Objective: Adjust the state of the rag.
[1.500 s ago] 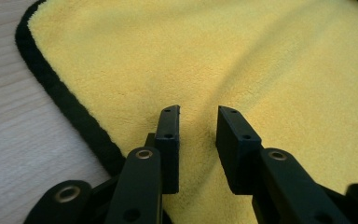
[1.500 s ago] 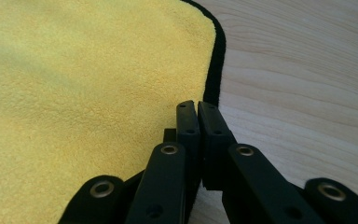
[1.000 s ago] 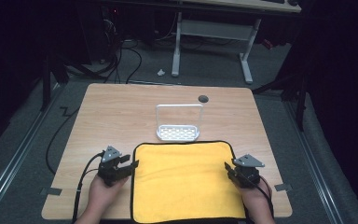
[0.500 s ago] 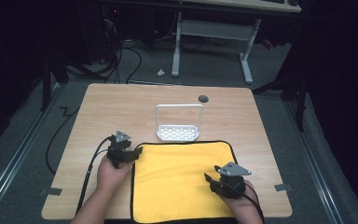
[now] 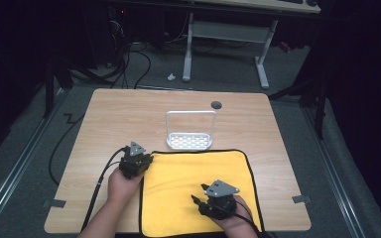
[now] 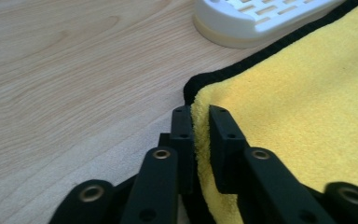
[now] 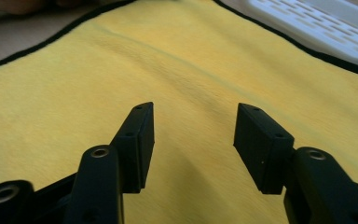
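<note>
A yellow cloth (image 5: 188, 183) with a black hem lies flat on the near half of the wooden table (image 5: 119, 119). My left gripper (image 5: 146, 163) sits at the cloth's left edge, close to its far left corner. Its jaws have just been closing, and in the left gripper view that gripper (image 6: 200, 116) is shut on the yellow cloth (image 6: 298, 107), the hem pinched between the pads. My right gripper (image 5: 196, 201) hovers over the cloth's near right part, pointing left. Its jaws have just been opening; the right gripper (image 7: 193, 121) stands open above the cloth (image 7: 182, 60) with nothing between the pads.
A white slotted rack (image 5: 189, 140) with a wire hoop handle stands just beyond the cloth's far edge; it also shows as a white tray (image 6: 256, 18) and as a white slotted base (image 7: 326, 23). A dark round hole (image 5: 216, 104) marks the table's far side.
The left hand moved right to the cloth's far left corner and shut on its edge. The right hand moved left from the cloth's right edge over the cloth, its jaws wider.
</note>
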`<action>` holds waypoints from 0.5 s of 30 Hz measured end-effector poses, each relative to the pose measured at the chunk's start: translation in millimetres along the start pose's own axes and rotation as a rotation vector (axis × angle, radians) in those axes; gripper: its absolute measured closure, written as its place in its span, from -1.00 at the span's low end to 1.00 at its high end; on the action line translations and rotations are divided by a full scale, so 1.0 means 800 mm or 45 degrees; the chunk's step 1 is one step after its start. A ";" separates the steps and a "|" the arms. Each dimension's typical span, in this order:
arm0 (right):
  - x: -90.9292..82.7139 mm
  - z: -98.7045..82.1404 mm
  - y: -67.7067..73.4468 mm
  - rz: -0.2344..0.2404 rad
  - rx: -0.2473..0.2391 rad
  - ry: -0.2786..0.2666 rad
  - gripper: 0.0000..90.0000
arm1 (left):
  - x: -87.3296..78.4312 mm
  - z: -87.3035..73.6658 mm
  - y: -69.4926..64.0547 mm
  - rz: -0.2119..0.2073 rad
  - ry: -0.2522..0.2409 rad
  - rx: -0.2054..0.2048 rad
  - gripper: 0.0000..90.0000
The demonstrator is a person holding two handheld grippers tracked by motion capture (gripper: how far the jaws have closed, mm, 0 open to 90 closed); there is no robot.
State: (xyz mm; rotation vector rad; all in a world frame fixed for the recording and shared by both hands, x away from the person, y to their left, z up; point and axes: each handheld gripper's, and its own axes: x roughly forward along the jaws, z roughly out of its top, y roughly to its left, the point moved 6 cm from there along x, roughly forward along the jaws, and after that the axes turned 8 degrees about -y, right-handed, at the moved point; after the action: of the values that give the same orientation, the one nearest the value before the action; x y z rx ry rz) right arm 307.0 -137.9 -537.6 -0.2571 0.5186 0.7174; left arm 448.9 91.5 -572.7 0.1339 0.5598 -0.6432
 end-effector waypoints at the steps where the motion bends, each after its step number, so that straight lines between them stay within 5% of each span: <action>1: 0.005 0.002 0.008 0.014 -0.013 0.003 0.05 | -0.001 -0.001 0.000 -0.008 -0.004 -0.005 0.82; 15: 0.077 0.029 0.114 0.220 -0.129 0.048 0.00 | -0.004 -0.003 0.009 -0.031 -0.012 -0.122 0.82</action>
State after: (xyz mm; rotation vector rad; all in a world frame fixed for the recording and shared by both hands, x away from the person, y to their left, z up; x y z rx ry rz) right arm 292.3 -27.9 -555.7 -0.3233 0.5456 0.9099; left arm 450.2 99.1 -573.2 0.0343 0.5831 -0.6389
